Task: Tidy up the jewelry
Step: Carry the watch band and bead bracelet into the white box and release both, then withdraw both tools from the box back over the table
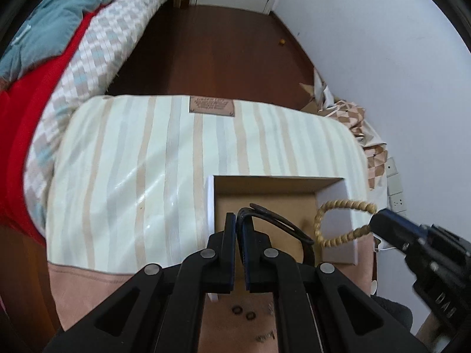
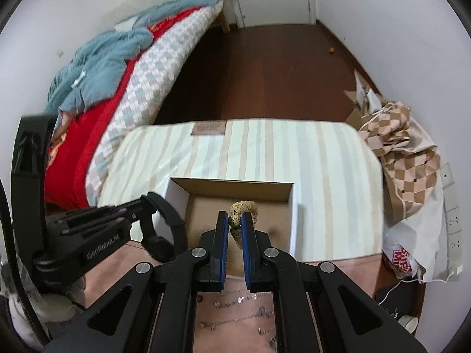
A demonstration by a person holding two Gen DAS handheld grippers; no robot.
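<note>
An open cardboard box (image 1: 335, 203) with white walls sits on the striped cloth; it also shows in the right wrist view (image 2: 232, 189). My left gripper (image 1: 240, 220) is shut on a black watch strap (image 1: 282, 225) that loops over the box floor; the strap also shows in the right wrist view (image 2: 167, 220). My right gripper (image 2: 235, 220) is shut on a tan beaded bracelet (image 2: 245, 207) held above the box; in the left wrist view the bracelet (image 1: 332, 220) hangs over the box's right wall from the right gripper (image 1: 375, 219).
Two small dark rings (image 1: 243, 312) and thin chains (image 2: 235, 317) lie on the pink cloth near me. A bed with red and checkered covers (image 2: 123, 88) is at the left. Checkered paper bags (image 2: 403, 147) stand at the right by the wall.
</note>
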